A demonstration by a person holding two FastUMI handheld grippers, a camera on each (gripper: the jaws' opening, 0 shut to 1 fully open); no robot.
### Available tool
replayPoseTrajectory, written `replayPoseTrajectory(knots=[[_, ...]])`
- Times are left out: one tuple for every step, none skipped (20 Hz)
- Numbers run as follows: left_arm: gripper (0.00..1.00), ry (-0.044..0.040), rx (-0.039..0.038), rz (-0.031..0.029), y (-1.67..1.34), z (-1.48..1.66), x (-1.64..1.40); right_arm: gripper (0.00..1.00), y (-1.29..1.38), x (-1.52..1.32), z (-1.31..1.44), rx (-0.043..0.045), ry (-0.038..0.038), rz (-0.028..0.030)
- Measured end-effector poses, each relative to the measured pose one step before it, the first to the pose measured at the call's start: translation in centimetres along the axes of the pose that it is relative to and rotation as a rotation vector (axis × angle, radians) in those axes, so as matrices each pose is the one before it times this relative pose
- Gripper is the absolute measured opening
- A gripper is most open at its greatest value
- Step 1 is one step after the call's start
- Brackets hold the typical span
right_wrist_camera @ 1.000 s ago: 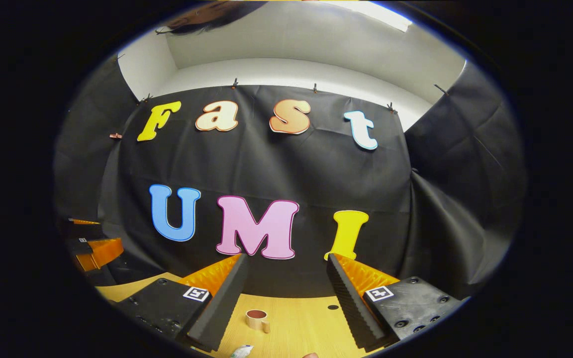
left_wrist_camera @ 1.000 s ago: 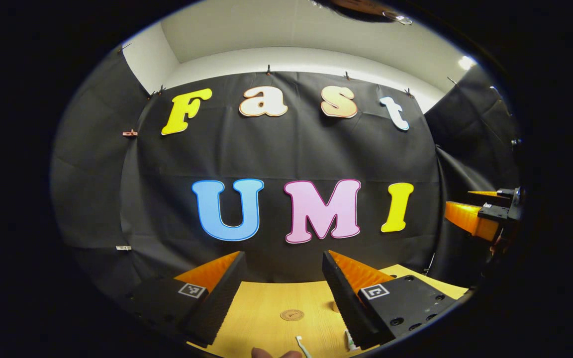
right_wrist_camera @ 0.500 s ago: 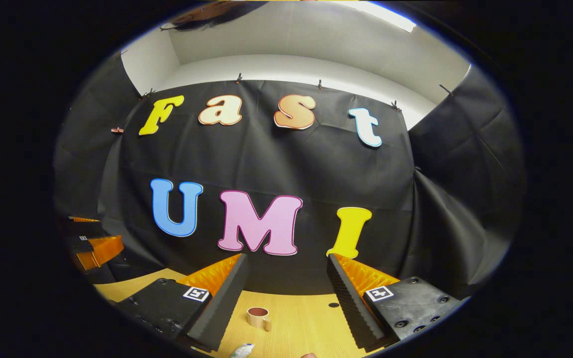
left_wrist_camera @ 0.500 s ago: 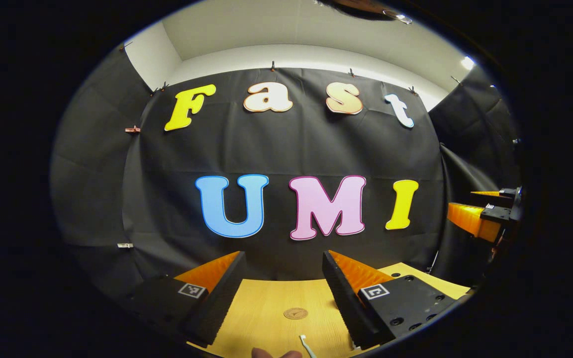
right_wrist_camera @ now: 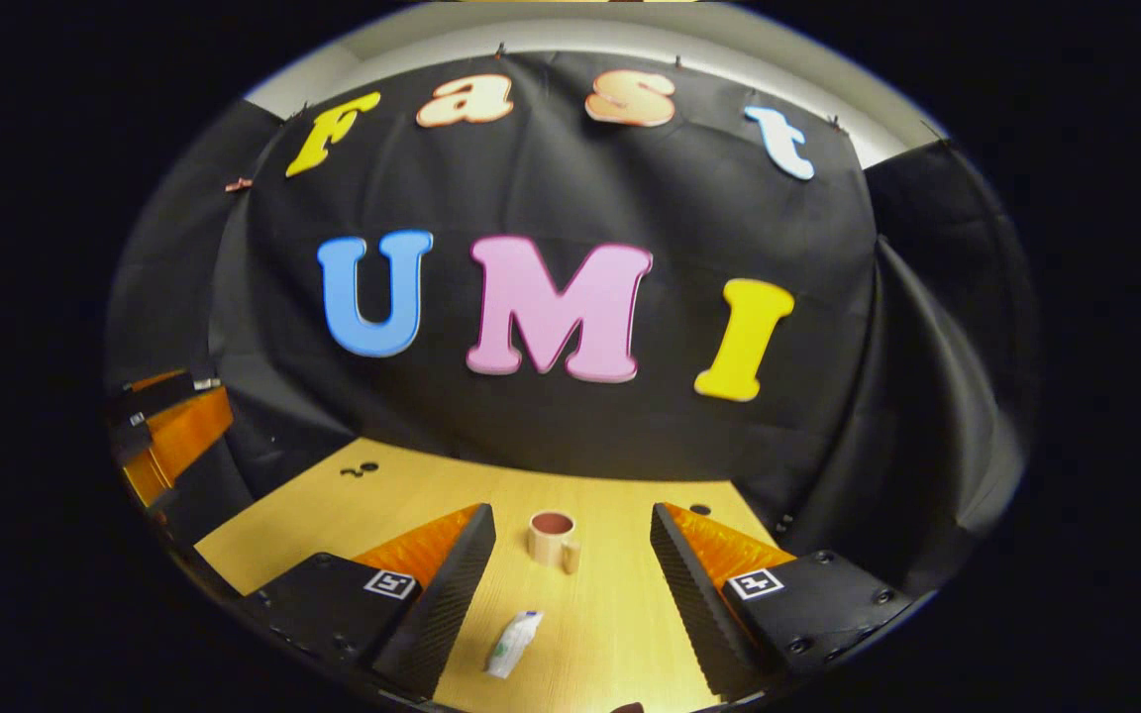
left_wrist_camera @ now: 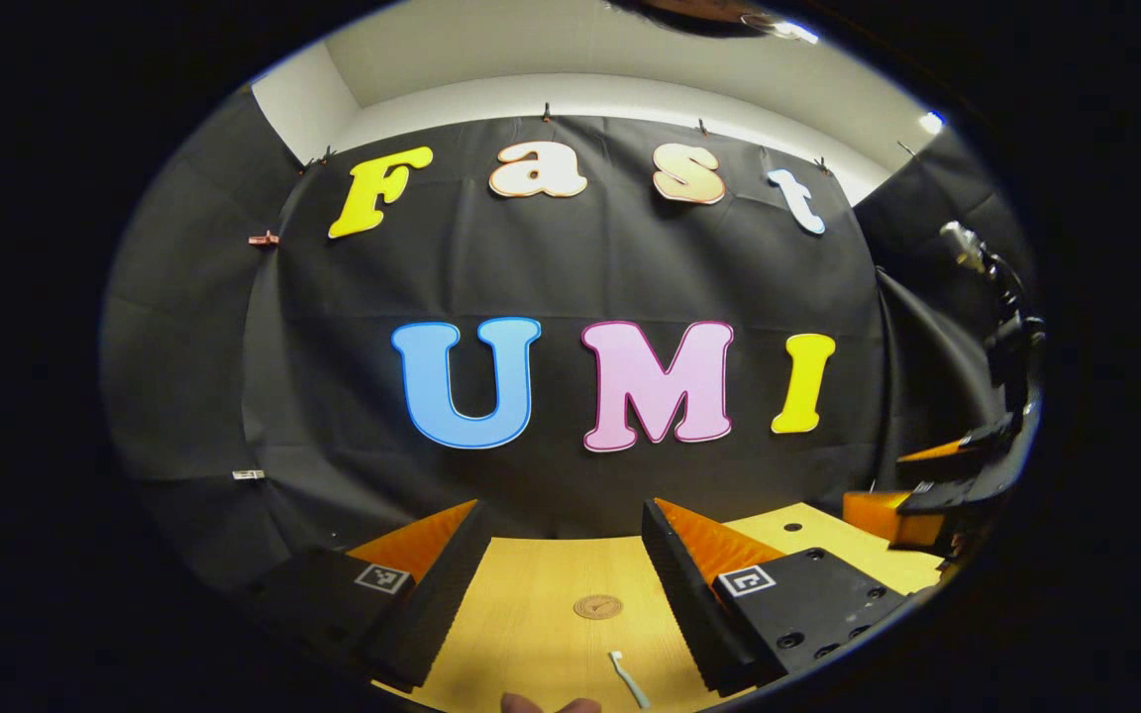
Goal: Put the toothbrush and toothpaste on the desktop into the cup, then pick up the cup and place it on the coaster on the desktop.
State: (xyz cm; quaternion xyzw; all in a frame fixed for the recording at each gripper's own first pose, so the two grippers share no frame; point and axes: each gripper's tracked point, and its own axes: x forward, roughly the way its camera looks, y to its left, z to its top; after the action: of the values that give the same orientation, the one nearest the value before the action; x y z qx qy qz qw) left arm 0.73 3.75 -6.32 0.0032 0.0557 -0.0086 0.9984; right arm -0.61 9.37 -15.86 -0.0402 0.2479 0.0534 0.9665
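1. The surface (right_wrist_camera: pixel 620 634) is pale wood; its far edge meets the black cloth wall (right_wrist_camera: pixel 570 416), with small dark holes near that edge.
2. The right tongs (right_wrist_camera: pixel 570 594) hang released above the surface, fingers well apart and gripping nothing.
3. Between their fingers in the right gripper view, the cup (right_wrist_camera: pixel 553 538) stands upright, mouth up, handle toward the near edge, with bare wood on every side.
4. The toothpaste (right_wrist_camera: pixel 513 644) lies flat nearer the near edge, apart from the cup, its long axis running near-to-far with a slight slant.
5. The left tongs (left_wrist_camera: pixel 561 594) also gape empty, fingers wide.
6. In the left gripper view, the coaster (left_wrist_camera: pixel 597 606) lies flat between the fingers, bare wood around it.
7. The toothbrush (left_wrist_camera: pixel 627 677) lies close to the near edge, apart from the coaster, its long axis slanting near-to-far with the head at the far end.
8. A fingertip (left_wrist_camera: pixel 551 704) shows at the bottom of that view.
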Motion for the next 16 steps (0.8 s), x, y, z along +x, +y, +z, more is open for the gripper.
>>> replayPoseTrajectory(knots=[[0.97, 0.0091, 0.007, -0.00181, 0.361, -0.547, 0.031, 0.97, 0.846, 0.797, -2.043, -0.00237, 0.05961, 0.00829], [0.97, 0.00893, 0.00769, -0.00212, 0.366, -0.706, -0.219, 0.97, 0.847, 1.056, -1.886, 0.00467, 0.05937, 0.00826], [0.97, 0.01138, 0.00646, -0.00231, 0.383, -0.646, -0.113, 0.96, 0.709, 1.07, -1.881, 0.01415, 0.05239, 0.00597], [0.97, 0.01243, 0.00306, -0.00182, 0.348, -0.869, 0.037, 0.95, 0.671, 1.306, -1.806, 0.0129, 0.05484, -0.00049], [0.97, 0.01576, -0.001, -0.00117, 0.398, -0.812, 0.109, 0.96, 0.55, 1.318, -1.845, 0.00819, 0.05928, -0.00122], [0.97, 0.01835, -0.0049, -0.00188, 0.424, -0.956, -0.08, 0.95, 0.167, 1.296, -1.908, 0.00461, 0.06865, -0.00993], [0.97, 0.02077, -0.00679, 0.00049, 0.398, -0.843, 0.035, 0.95, 0.407, 1.413, -2.029, 0.00513, 0.07226, -0.00828], [0.97, 0.01946, -0.00764, 0.00073, 0.457, -0.863, 0.178, 0.96, 0.49, 1.641, -1.686, 0.01245, 0.05889, -0.00397], [0.97, 0.01536, -0.00709, 0.00204, 0.472, -0.646, 0.136, 0.96, 0.474, 1.863, -1.721, 0.01469, 0.05217, -0.00464], [0.97, 0.01276, -0.00543, 0.00488, 0.633, -0.666, 0.071, 0.96, -0.038, 1.667, -1.174, 0.01209, 0.04729, -0.00099], [0.97, 0.01534, -0.00481, 0.00578, 0.554, -0.698, 0.191, 0.96, -0.063, 1.687, -1.113, -0.00517, 0.05654, -0.01308], [0.97, 0.01567, -0.0045, 0.00442, 0.525, -0.822, 0.29, 0.96, 0.027, 1.337, -0.819, -0.00512, 0.03202, -0.0134], [0.97, 0.01269, -0.0044, 0.00665, 0.529, -0.506, 0.232, 0.96, -0.115, 1.42, -0.465, -0.01221, 0.02768, -0.01618], [0.97, 0.00951, -0.00403, 0.00663, 0.563, -0.583, 0.205, 0.95, 0.027, 1.057, -0.395, -0.01598, 0.01643, -0.01271], [0.97, 0.00764, 0.00185, 0.00847, 0.445, -0.35, 0.148, 0.94, -0.05, 1.172, -0.494, -0.0201, 0.02341, -0.01683], [0.97, 0.00336, 0.00846, 0.01188, 0.335, -0.225, -0.036, 0.91, -0.051, 0.866, -0.32, -0.01368, 0.02047, -0.0121]])
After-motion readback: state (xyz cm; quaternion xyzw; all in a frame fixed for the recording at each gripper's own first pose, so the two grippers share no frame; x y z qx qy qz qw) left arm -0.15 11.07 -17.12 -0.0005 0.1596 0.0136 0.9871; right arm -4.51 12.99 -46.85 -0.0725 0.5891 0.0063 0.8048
